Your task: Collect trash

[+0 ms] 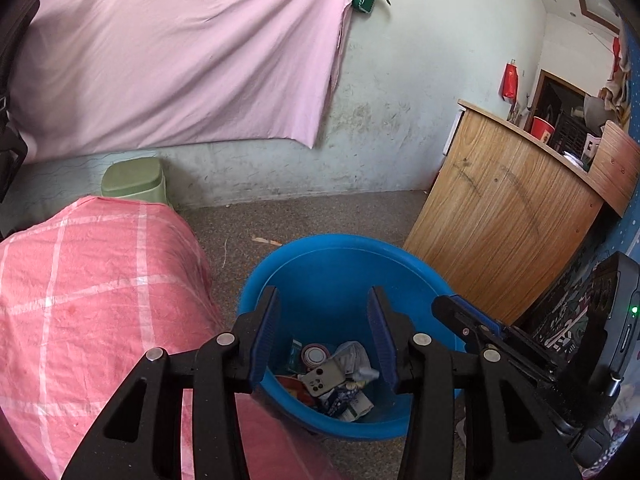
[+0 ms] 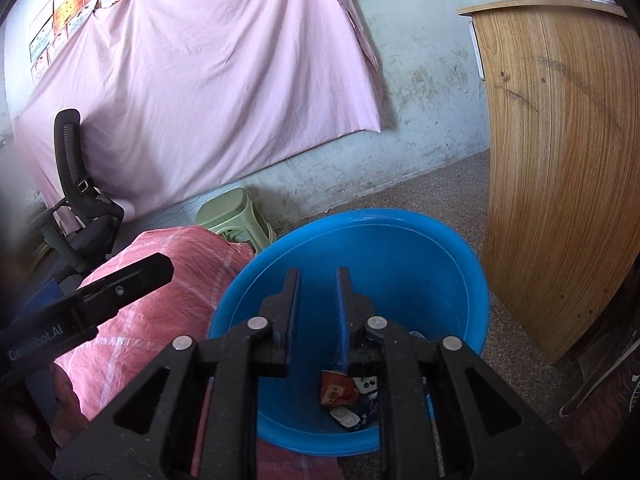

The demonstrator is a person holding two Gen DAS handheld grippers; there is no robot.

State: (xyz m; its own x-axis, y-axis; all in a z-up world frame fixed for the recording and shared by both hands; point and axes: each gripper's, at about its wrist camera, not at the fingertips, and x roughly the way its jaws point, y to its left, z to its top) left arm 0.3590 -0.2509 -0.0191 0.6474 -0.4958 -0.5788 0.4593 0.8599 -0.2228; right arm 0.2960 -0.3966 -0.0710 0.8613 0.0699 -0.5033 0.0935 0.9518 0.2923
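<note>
A blue plastic basin [image 1: 344,264] stands on the floor and holds a pile of trash [image 1: 336,376]: wrappers, a can, crumpled paper and a phone-like case. My left gripper [image 1: 324,300] is open and empty above the basin. The right gripper [image 1: 464,316] shows at the right of that view. In the right wrist view my right gripper [image 2: 317,280] hangs over the same basin [image 2: 400,248] with its jaws a narrow gap apart and nothing between them. A red wrapper [image 2: 336,390] lies in the basin below. The left gripper [image 2: 120,284] shows at the left.
A table under a pink checked cloth [image 1: 80,288] is just left of the basin. A wooden cabinet [image 1: 504,216] stands right of it. A green stool [image 1: 134,180] and an office chair [image 2: 76,200] sit by the wall under a hanging pink sheet [image 1: 180,52].
</note>
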